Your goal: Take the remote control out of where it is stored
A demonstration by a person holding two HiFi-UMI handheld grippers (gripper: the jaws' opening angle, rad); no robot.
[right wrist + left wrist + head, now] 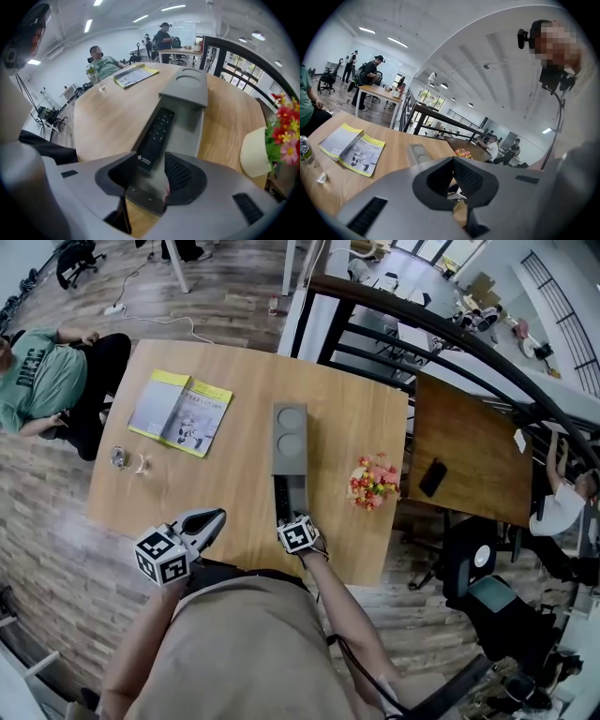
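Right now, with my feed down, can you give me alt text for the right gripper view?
A black remote control lies in a grey pulled-out drawer on a wooden table, its near end between the open fingers of the right gripper. A yellow booklet lies farther back, and flowers stand at the right edge.

Little print could be read with any certainty. In the right gripper view the remote control point(157, 136) bore a small white logo and a line of tiny characters at its near end, too small to make out, and the marks on its buttons were no clearer. The yellow booklet point(180, 412) on the surface point(234, 479) showed a title line above a drawn cover picture, its lettering blurred in every view. Large dark block letters crossed the seated person's green T-shirt point(37, 376), creased and cut off at the frame's edge, so no word was sure.
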